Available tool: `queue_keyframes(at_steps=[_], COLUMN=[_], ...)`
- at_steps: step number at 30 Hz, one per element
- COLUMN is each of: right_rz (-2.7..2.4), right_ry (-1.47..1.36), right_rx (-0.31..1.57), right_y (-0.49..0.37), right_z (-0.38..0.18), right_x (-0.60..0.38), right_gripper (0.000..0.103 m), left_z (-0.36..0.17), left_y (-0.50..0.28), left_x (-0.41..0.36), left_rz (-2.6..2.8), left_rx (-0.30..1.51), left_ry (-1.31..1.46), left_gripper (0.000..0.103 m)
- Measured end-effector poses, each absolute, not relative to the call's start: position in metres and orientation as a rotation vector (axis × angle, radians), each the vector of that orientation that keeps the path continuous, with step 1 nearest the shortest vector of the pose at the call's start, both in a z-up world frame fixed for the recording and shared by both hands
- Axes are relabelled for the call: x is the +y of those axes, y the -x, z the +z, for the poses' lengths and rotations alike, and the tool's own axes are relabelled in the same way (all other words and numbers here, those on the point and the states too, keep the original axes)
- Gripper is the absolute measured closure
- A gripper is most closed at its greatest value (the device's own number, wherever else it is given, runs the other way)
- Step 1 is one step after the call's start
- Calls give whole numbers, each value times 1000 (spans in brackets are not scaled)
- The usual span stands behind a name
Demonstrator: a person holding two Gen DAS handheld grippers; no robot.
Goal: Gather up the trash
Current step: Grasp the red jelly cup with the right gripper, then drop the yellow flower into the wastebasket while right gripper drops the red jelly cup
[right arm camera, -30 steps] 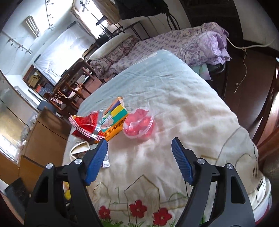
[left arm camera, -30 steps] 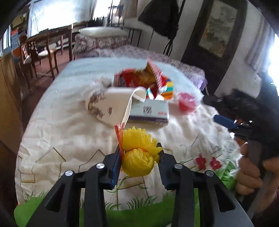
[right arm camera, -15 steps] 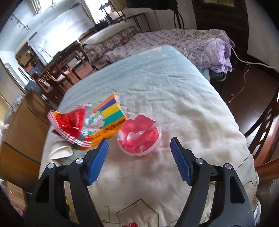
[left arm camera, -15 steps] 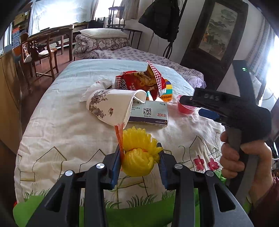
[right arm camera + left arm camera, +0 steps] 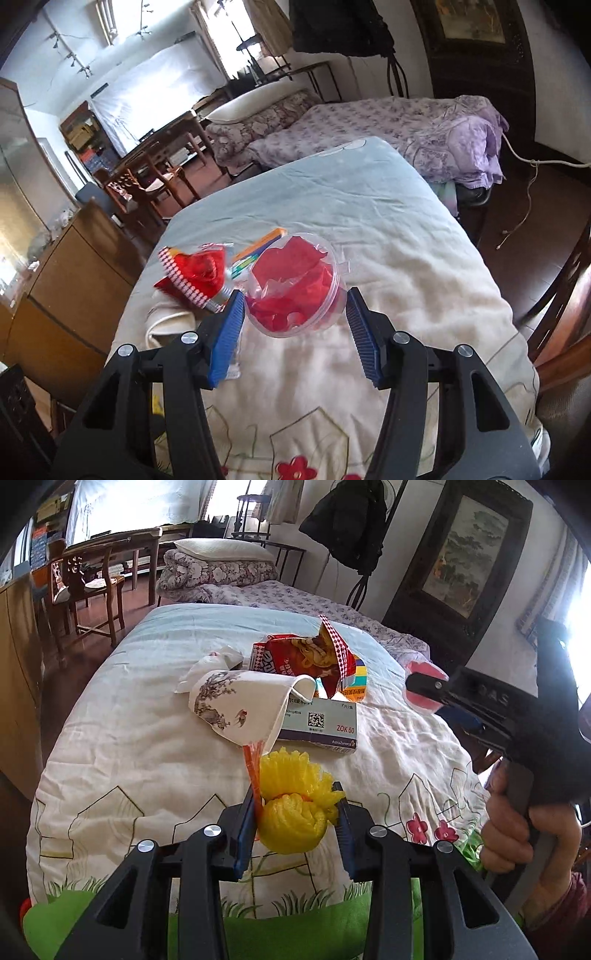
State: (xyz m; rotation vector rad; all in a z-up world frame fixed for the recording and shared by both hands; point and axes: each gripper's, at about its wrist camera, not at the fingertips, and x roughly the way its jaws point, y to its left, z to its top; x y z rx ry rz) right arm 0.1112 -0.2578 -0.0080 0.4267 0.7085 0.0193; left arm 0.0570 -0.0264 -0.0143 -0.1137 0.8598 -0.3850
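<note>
Right gripper (image 5: pixel 295 325) of mine was closing around the clear cup of red scraps (image 5: pixel 293 286), which lay between its jaws, pads not yet pressing, near the right edge of the table (image 5: pixel 424 280). My left gripper (image 5: pixel 297 829) held the yellow foam net (image 5: pixel 291 805) tightly. Free room stayed on the right; the snack bag (image 5: pixel 195 273) was just beside the left jaw.

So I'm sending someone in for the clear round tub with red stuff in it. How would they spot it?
Go to the table under the cream quilt. The litter lies in a loose pile mid-table, and the clear round tub sits at its edge, beside the red snack bag, with the right gripper closing around it. It is the only see-through, round piece, filled with crumpled red wrappers.
</note>
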Motion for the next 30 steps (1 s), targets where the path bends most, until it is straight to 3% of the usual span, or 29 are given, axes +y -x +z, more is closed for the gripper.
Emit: queue_keyframes(at_steps=[19, 30], right_rz=[109, 173], right_ry=[-468, -348], right_rx=[681, 679], right_y=[-67, -15], right_z=[-6, -13], right_x=[-248, -211], right_gripper=[47, 47], left_z=[-14, 25], left_y=[-27, 26], left_x=[-13, 38], left_rz=[-368, -293], left_rx=[882, 788], left_ry=[158, 211], left_gripper=[65, 65])
